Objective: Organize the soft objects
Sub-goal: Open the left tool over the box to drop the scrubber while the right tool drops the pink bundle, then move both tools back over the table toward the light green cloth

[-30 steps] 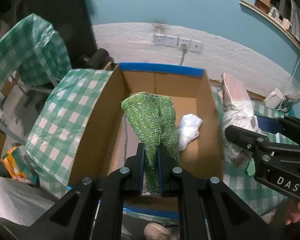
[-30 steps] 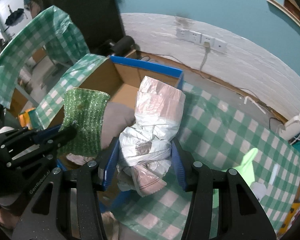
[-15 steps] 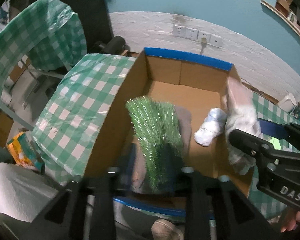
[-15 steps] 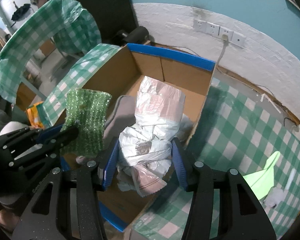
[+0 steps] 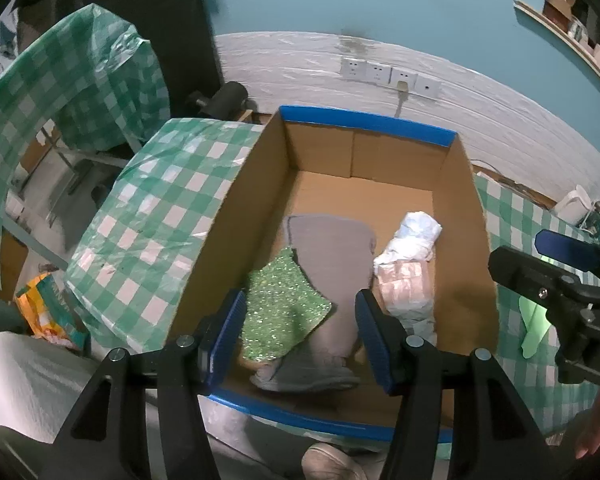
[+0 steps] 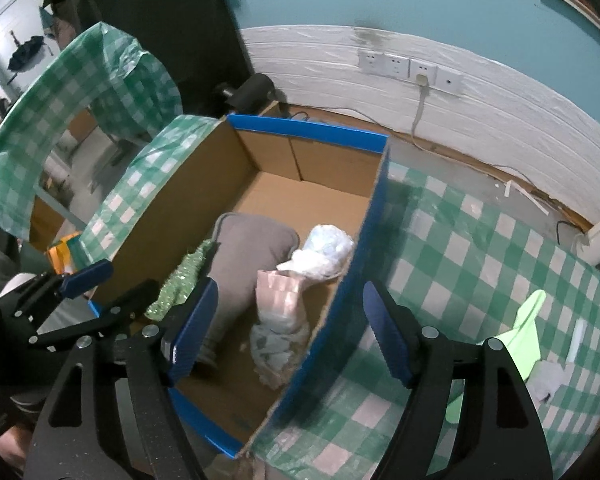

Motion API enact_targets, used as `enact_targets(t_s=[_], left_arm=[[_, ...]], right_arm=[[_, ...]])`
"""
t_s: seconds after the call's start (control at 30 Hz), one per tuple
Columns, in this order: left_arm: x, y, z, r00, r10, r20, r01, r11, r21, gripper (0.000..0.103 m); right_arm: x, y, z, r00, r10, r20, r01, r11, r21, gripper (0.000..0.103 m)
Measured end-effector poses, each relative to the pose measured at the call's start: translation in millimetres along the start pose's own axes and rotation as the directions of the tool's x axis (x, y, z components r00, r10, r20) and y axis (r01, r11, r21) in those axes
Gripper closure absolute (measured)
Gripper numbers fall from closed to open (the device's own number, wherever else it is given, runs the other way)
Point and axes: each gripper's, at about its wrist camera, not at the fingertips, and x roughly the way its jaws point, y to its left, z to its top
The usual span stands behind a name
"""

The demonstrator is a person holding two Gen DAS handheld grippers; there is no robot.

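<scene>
A cardboard box with blue-taped rims point(image 5: 364, 124) point(image 6: 308, 134) stands open below both grippers. On its floor lie a glittery green cloth point(image 5: 282, 310) point(image 6: 180, 280), a grey cloth point(image 5: 332, 256) point(image 6: 248, 248), a white crumpled bundle point(image 5: 414, 236) point(image 6: 324, 252) and a pink-and-white plastic pack point(image 5: 406, 288) point(image 6: 278, 308). My left gripper point(image 5: 300, 336) hovers over the box's near end, its jaws opening, with nothing pressed between them. My right gripper point(image 6: 288, 328) hangs above the box's right wall, jaws also opening, the pack lying loose beneath.
A green-and-white checked tablecloth point(image 6: 468, 248) covers the table to the right of the box, with a light green paper shape point(image 6: 528, 332) and scraps on it. A checked cover point(image 5: 148, 208) drapes left of the box. Wall sockets point(image 5: 388, 76) sit behind.
Both grippers opened. The green cloth dropped from the left gripper onto the box floor, and the pink-and-white pack dropped from the right gripper into the box beside the white bundle.
</scene>
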Motion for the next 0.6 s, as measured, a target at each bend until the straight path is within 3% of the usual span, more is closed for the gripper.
enact_targets(t_s=[0.6], left_arm=[[-11, -42, 1, 0.998, -0.049, 0.034, 0.046, 0.995, 0.083, 0.037]], right_arm=[[-19, -37, -18, 0.999, -0.044, 0.006, 0.043, 0.998, 0.035, 0.026]])
